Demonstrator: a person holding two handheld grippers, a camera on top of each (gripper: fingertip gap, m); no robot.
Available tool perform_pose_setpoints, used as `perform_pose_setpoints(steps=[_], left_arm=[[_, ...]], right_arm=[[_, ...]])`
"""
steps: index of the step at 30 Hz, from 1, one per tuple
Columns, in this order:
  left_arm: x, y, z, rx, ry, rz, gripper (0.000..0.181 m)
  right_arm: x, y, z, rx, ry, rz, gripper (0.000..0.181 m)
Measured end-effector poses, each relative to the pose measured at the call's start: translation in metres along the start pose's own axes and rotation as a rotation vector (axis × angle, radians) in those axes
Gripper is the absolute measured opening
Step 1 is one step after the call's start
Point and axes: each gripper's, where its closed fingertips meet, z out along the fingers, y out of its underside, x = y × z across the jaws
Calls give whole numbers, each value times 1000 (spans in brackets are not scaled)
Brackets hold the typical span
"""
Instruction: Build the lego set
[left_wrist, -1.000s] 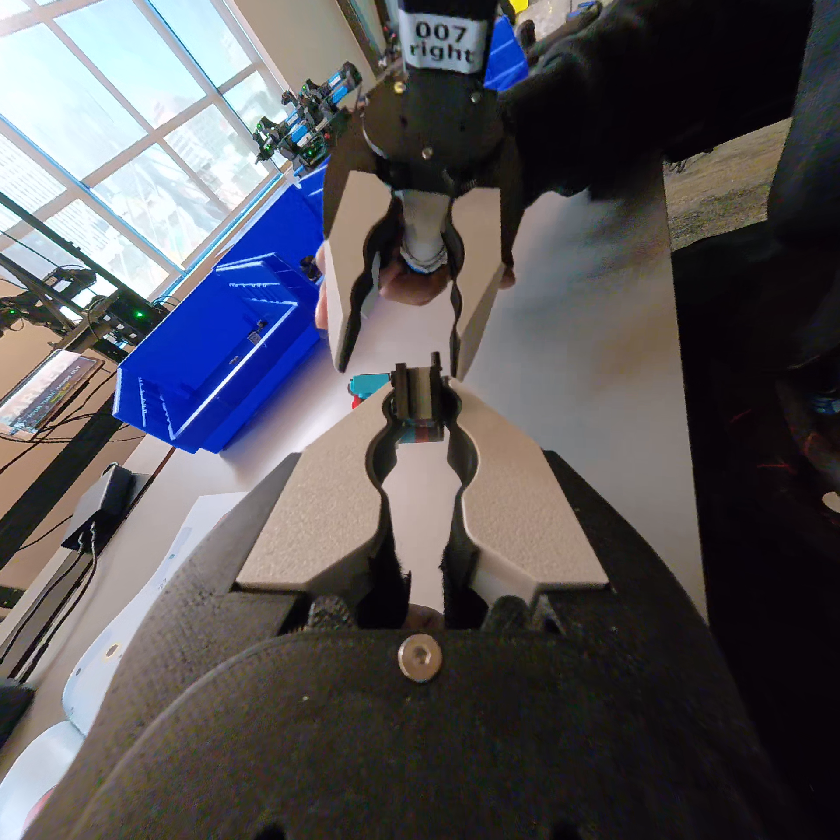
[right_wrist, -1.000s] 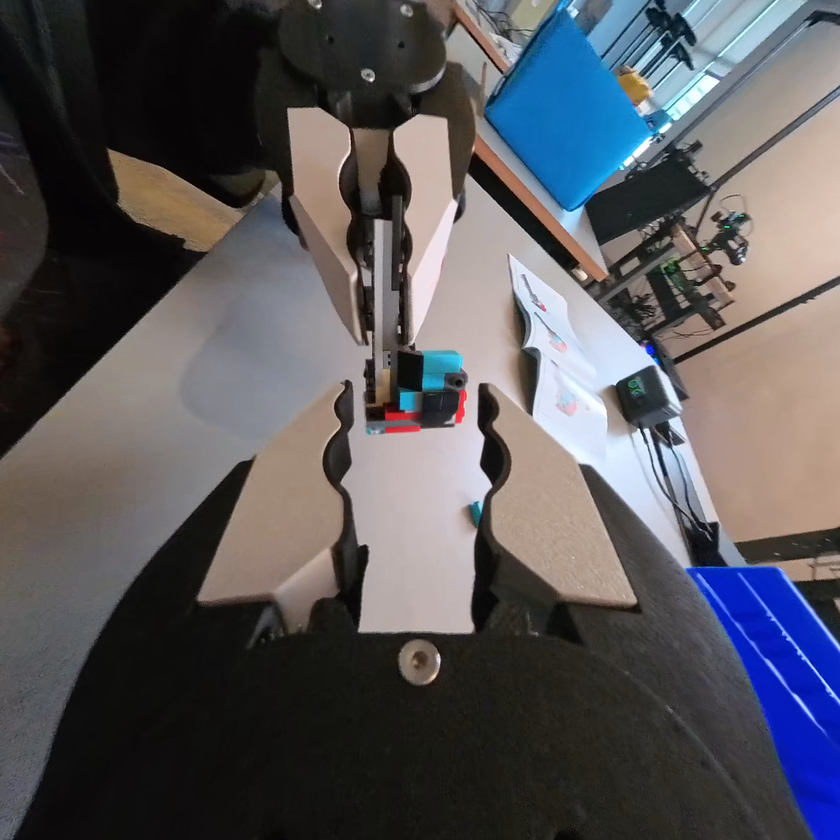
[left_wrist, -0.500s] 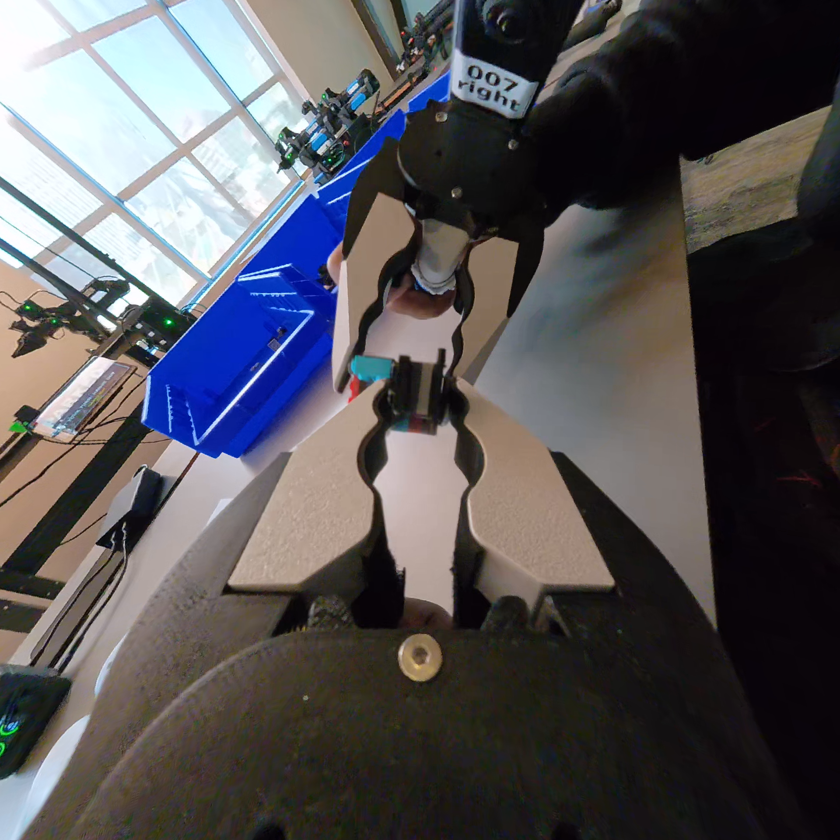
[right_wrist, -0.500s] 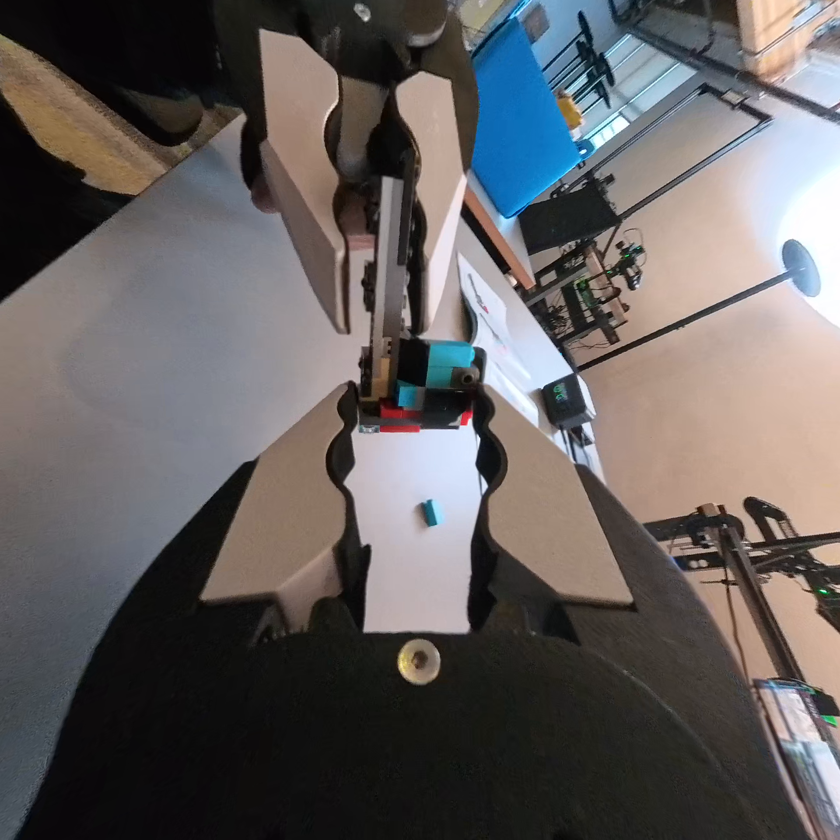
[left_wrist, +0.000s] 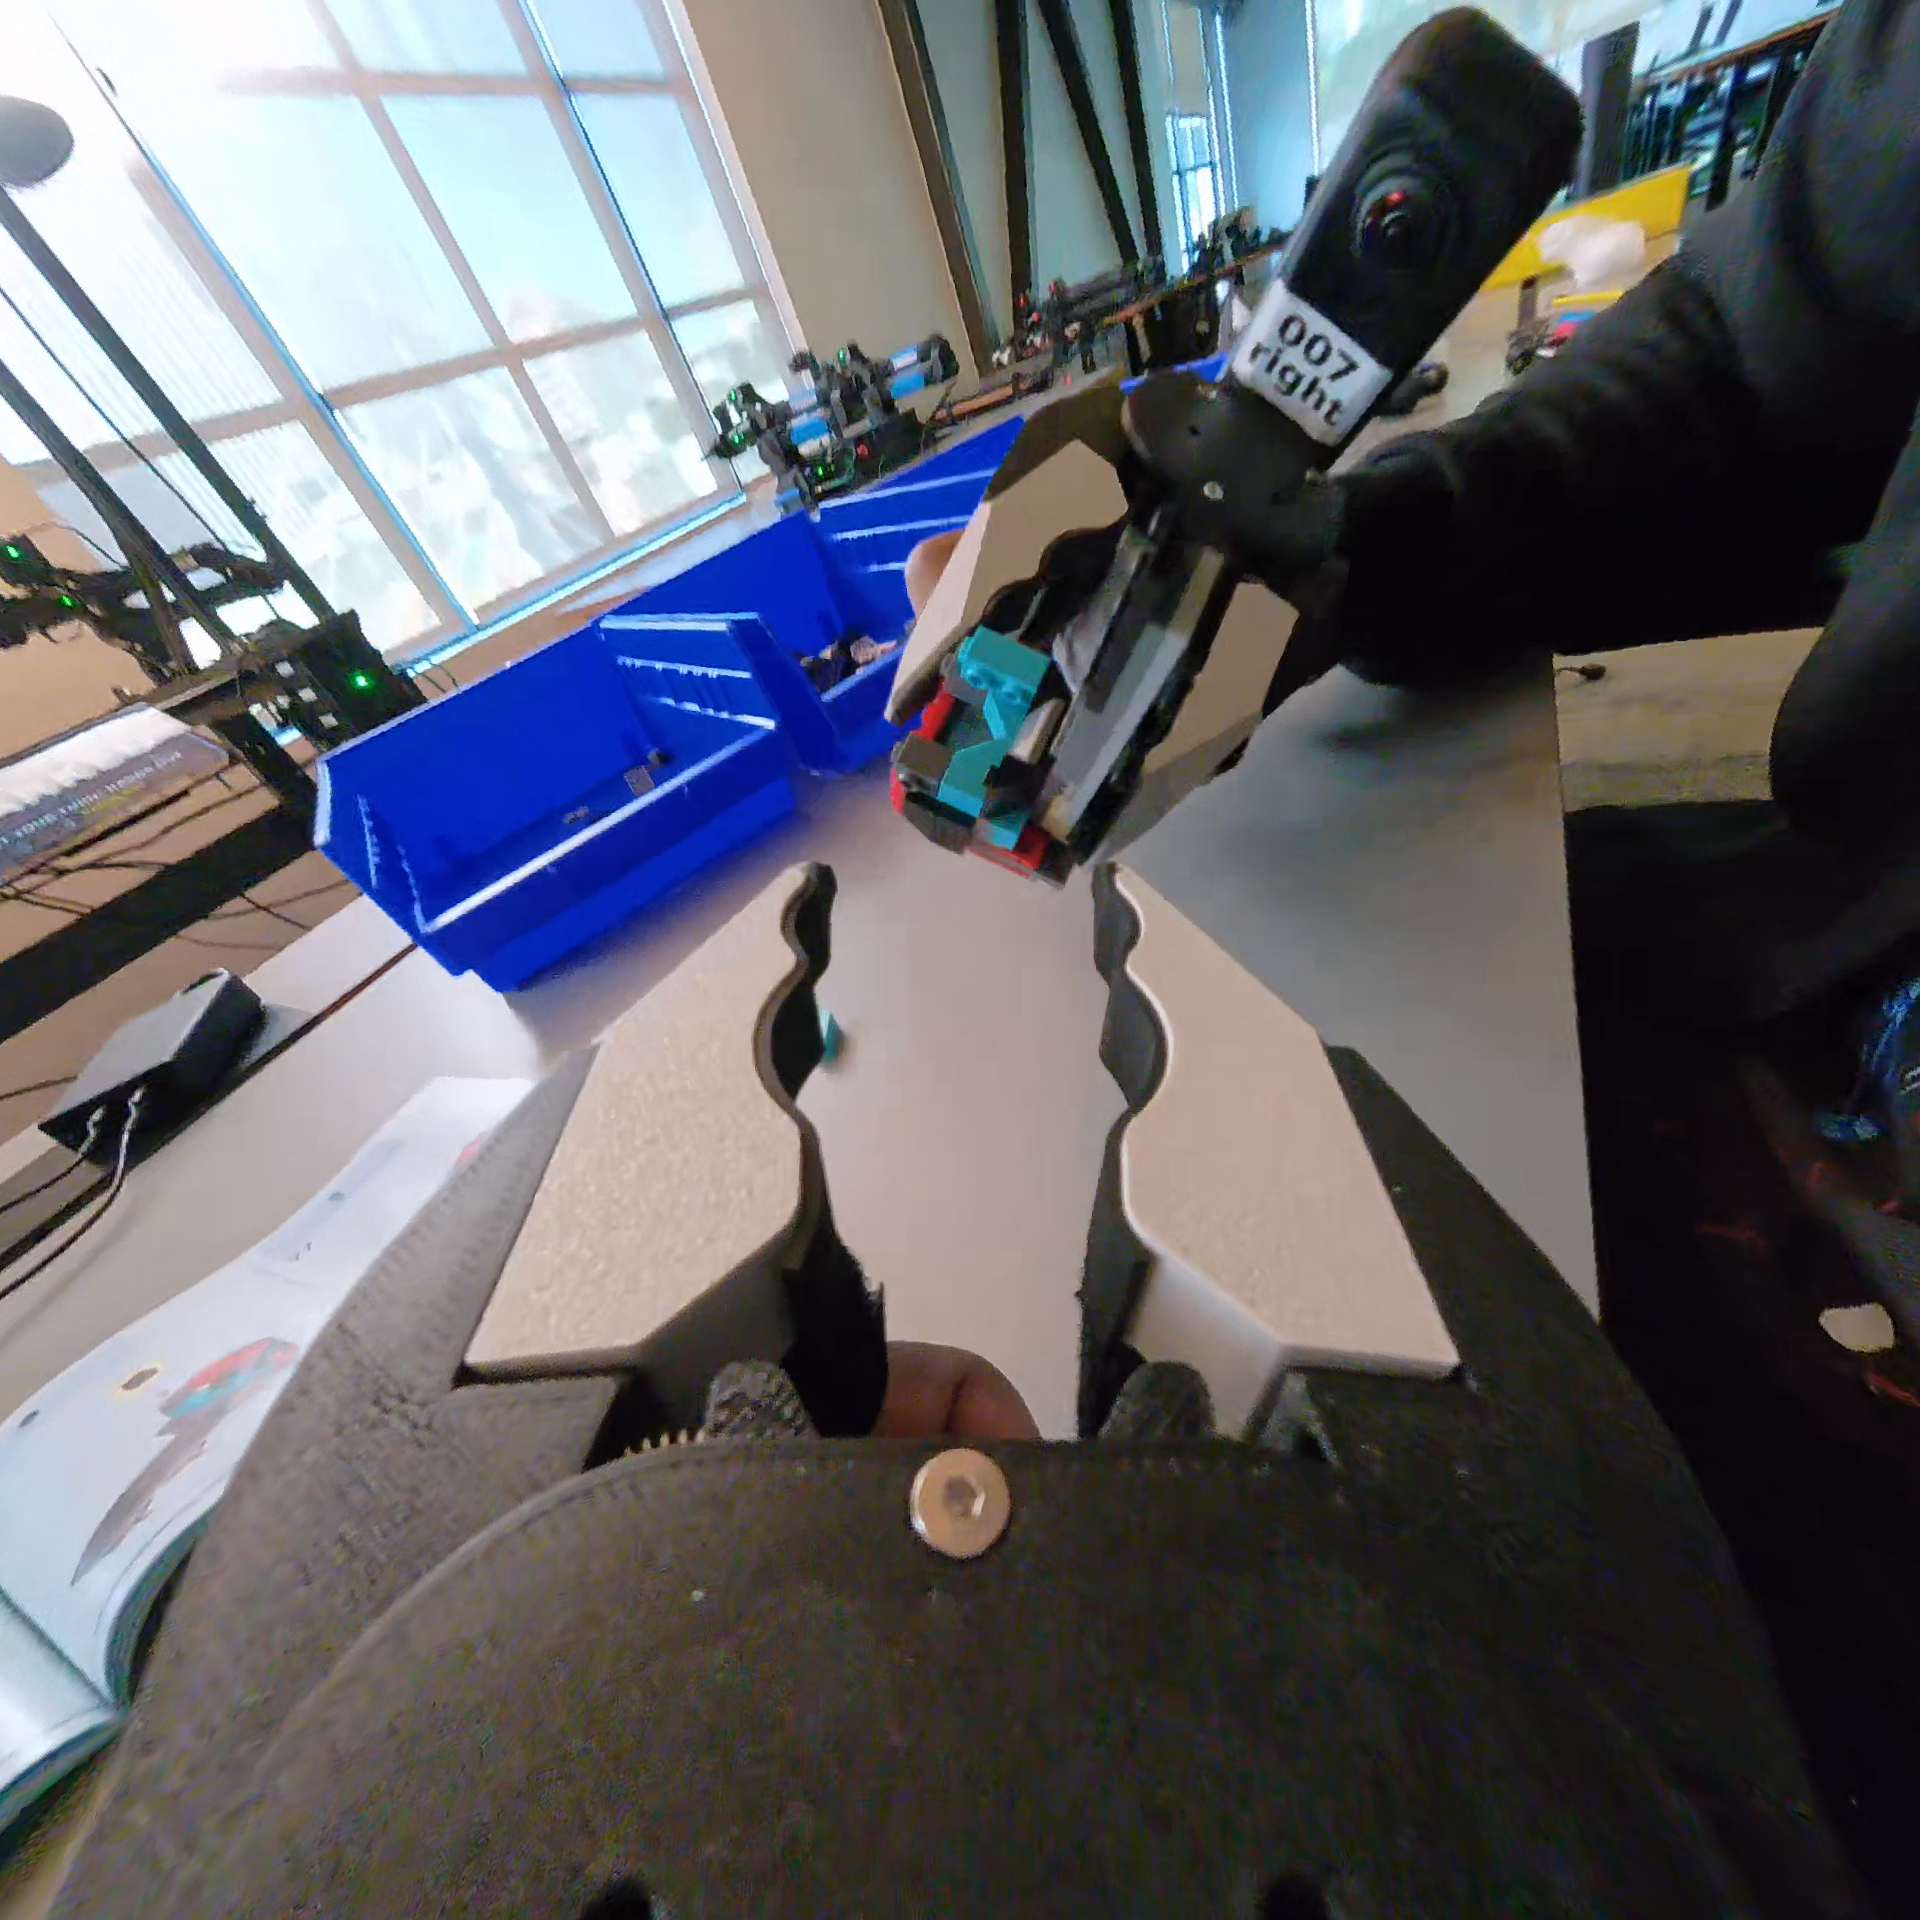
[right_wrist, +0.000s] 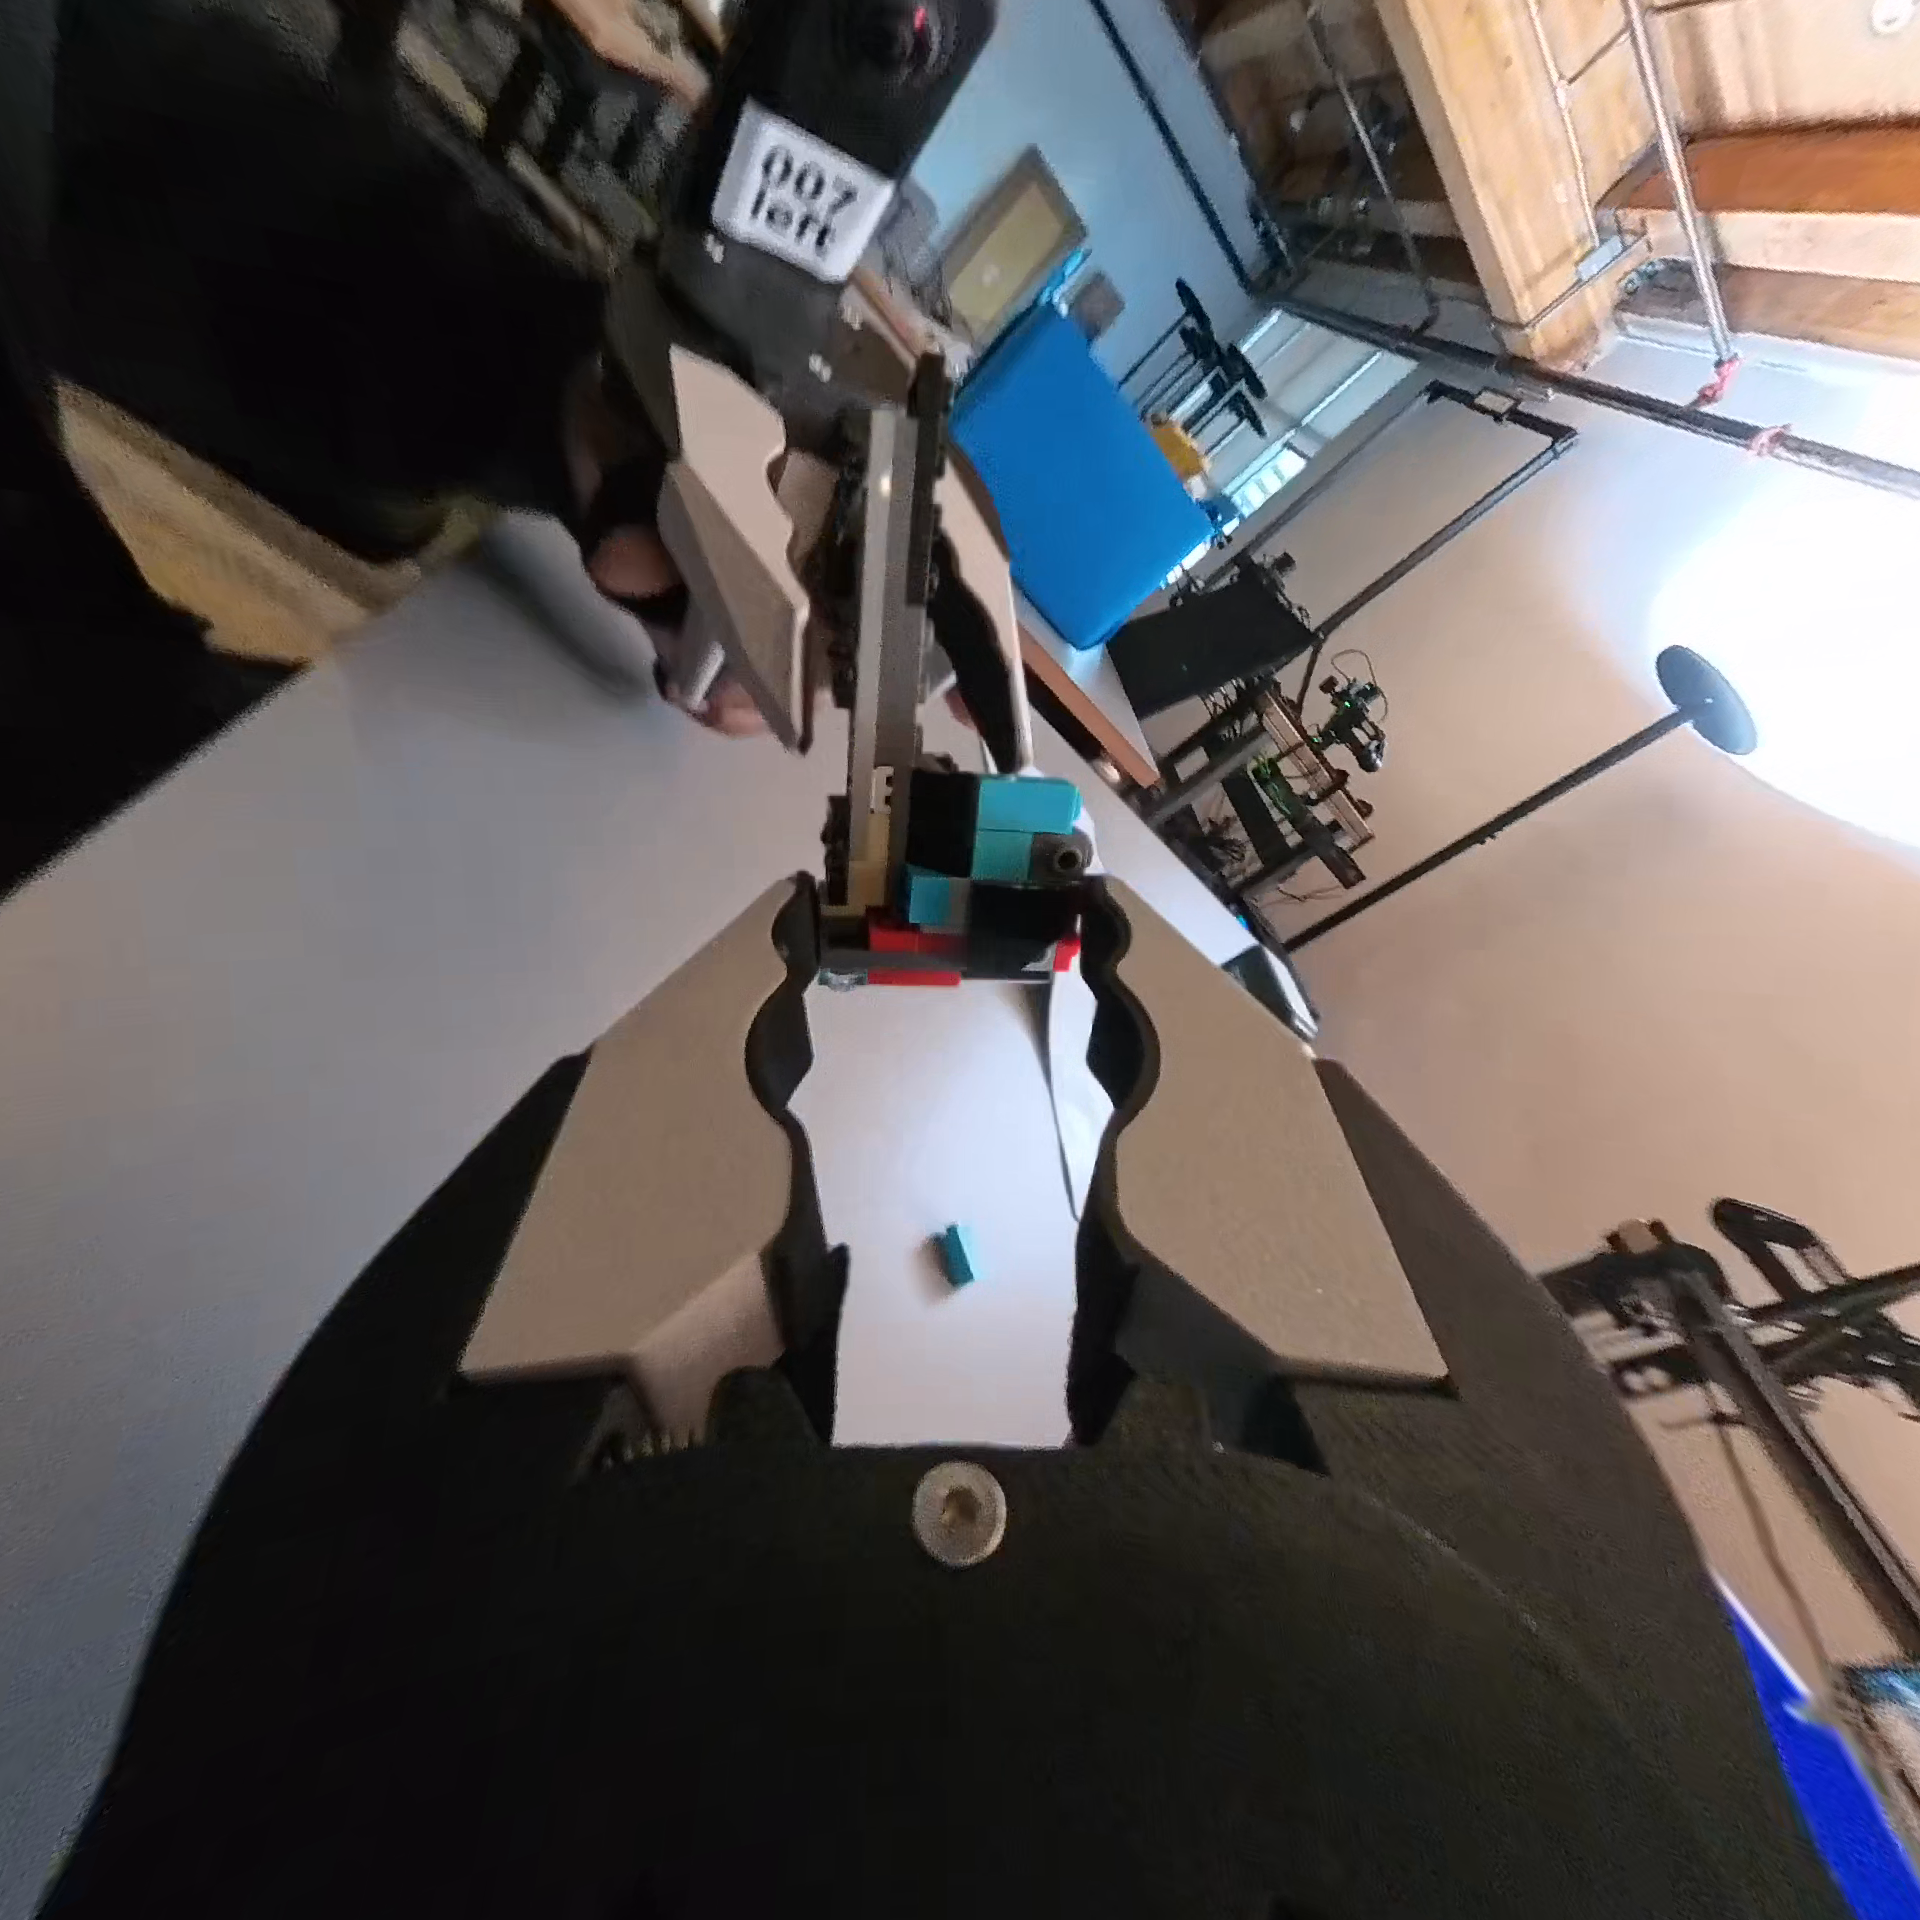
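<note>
The lego model (right_wrist: 956, 904) is a small build of teal, black, red and grey bricks with a long grey plate standing out of it. My right gripper (right_wrist: 948, 904) is shut on the model's sides and holds it above the grey table (left_wrist: 1351, 935). In the left wrist view the model (left_wrist: 982, 748) sits tilted in the right gripper (left_wrist: 987, 790). My left gripper (left_wrist: 961, 883) is open and empty, just below and in front of the model. A small loose teal piece (right_wrist: 956, 1252) lies on the table; it also shows in the left wrist view (left_wrist: 831, 1039).
Two blue bins (left_wrist: 540, 790) stand at the far left of the table. An open instruction booklet (left_wrist: 156, 1403) and a black box with cables (left_wrist: 156, 1039) lie to the left. The table's edge runs along the right, by a dark sleeve (left_wrist: 1662, 416). The tips of both grippers are at nearly the same place. Left tips and right tips are each some 15 cm from the small loose teal piece (right_wrist: 956, 1252).
My left gripper has opened and let go of the model's grey plate. My right gripper has shut on the model and now carries it, lifted and tilted away.
</note>
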Motion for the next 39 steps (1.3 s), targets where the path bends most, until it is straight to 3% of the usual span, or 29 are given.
perform_pose_setpoints(steps=[5,12,39], left_arm=[[11,-29,5,139,32,4,59],[20,-54,9,241,37,34,60],[29,-58,15,250,28,128,50]], right_arm=[[4,-26,-5,129,-17,133,51],[-2,-44,-6,193,-49,164,51],[-2,-47,-4,195,-44,156,51]])
